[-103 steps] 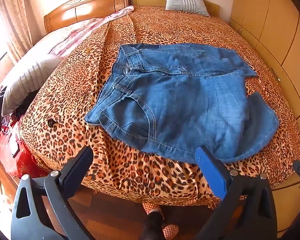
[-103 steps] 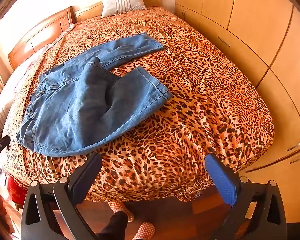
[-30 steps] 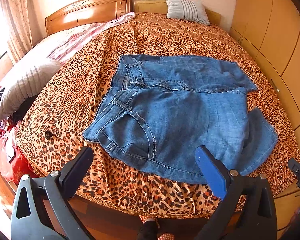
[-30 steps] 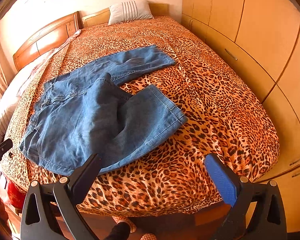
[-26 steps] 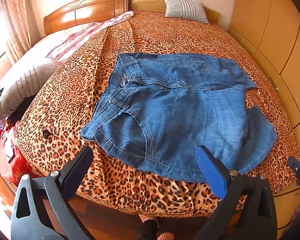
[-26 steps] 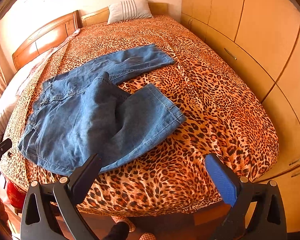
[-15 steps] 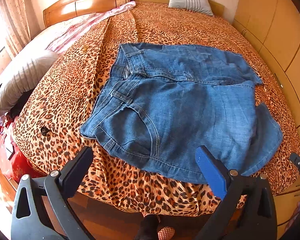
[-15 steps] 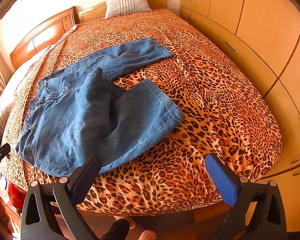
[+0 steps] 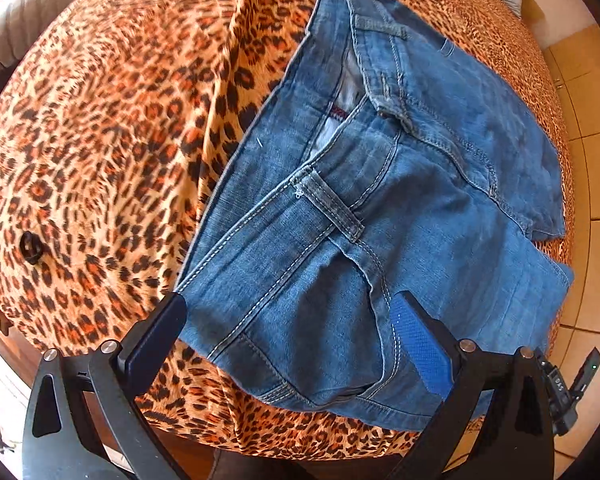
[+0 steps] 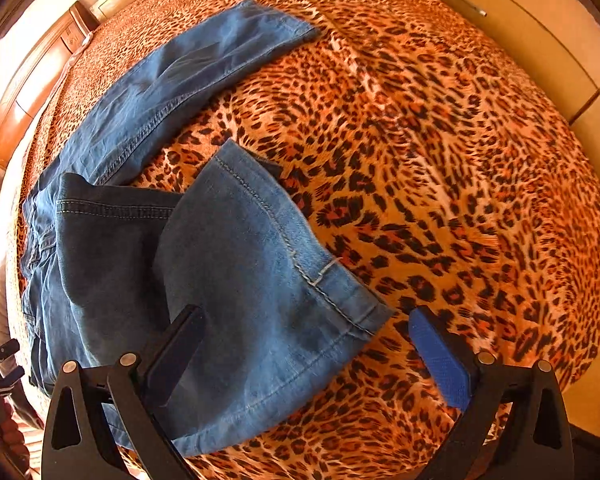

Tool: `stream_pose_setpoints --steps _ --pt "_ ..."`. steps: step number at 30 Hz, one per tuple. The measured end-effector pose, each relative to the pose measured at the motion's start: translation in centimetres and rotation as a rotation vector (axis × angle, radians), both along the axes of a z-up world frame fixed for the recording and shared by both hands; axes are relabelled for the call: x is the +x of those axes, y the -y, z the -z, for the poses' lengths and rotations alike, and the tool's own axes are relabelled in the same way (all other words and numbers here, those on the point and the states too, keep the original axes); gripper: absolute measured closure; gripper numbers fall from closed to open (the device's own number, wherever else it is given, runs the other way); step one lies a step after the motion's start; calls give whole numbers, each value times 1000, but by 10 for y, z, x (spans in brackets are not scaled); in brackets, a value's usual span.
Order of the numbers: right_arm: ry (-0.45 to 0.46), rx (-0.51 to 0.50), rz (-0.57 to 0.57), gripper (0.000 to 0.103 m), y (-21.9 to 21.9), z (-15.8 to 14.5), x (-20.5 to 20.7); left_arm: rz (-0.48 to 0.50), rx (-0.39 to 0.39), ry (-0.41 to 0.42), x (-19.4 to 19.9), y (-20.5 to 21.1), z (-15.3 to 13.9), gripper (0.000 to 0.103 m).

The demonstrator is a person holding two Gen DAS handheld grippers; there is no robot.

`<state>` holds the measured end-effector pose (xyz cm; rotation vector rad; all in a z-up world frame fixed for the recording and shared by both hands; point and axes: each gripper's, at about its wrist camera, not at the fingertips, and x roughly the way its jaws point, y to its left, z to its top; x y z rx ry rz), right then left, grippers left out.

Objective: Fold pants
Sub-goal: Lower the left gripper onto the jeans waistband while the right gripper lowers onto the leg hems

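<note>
Blue denim pants (image 9: 380, 208) lie on the leopard-print bed (image 10: 440, 160) near its front edge, both left tongs (image 9: 288, 336) and right tongs (image 10: 304, 340) gaping wide over them

bed (image 10: 440, 168): leopard-print cover | on it: blue jeans (image 9: 380, 208), small black object (image 9: 31, 247) near edge

Left gripper (image 9: 290, 318): jaws spread wide, nothing clamped between them. Right gripper (image 10: 306, 330): jaws likewise spread wide, holding nothing.
</note>
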<state>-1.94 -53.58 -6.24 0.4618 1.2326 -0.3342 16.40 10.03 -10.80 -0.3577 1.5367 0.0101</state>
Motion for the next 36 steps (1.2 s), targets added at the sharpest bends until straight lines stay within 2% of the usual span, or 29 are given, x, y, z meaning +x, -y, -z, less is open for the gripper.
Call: stream_pose_setpoints --steps 1,2,3,4,6,7,8,9,11,13,15,17,19,21,23,24,25,27,29,31,33,36 --pt "-5 12 -11 40 -2 3 2 1 -23 -17 1 1 6 1" --pt "-15 22 -22 58 -3 4 4 8 -36 -27 1 4 8 1" --pt "-23 43 -34 97 -3 6 5 23 -41 -21 2 8 8 7" --pt "-29 76 -41 97 -2 7 4 44 -36 -7 1 12 7 13" --pt "-5 79 -34 97 0 0 -2 94 -27 -6 3 22 4 47" --pt "4 71 -27 97 2 -8 -7 104 -34 -8 3 26 1 54" --pt "19 65 -9 97 6 -17 -13 111 -57 -3 3 29 -2 68" --pt "47 64 16 97 12 -28 -22 124 -69 -2 3 32 -5 77" --pt "108 64 105 97 29 -47 -46 144 -14 -13 3 38 -3 78" --pt "90 84 192 96 48 -42 -69 148 10 -58 -2 42 5 80" --pt "-2 88 234 93 59 -20 -84 162 24 -51 -8 47 2 80" --pt "-92 98 266 86 64 -1 -98 190 44 -57 -16 49 -5 80" --pt "-113 109 295 80 66 7 -112 194 25 -75 -27 45 -13 80" --pt "-117 92 312 75 70 -3 -118 181 -16 -66 -32 35 -29 80" --pt "-86 28 273 75 75 -28 -110 152 -12 -10 -24 27 -51 79" --pt "-59 -12 236 69 77 -42 -101 133 1 23 -17 24 -63 75" --pt "-30 -49 197 59 81 -56 -89 110 21 51 -7 21 -75 70" --pt "35 -93 135 48 86 -78 -57 42 58 90 16 17 -93 43" --pt "91 -80 100 46 94 -86 -11 -31 31 124 41 10 -98 28" --pt "131 -21 83 46 97 -93 37 -79 -13 122 71 14 -97 25" --pt "166 32 64 45 102 -87 84 -113 -48 73 103 22 -74 25" --pt "146 57 75 45 113 -69 149 -180 -69 -2 126 30 -53 25"
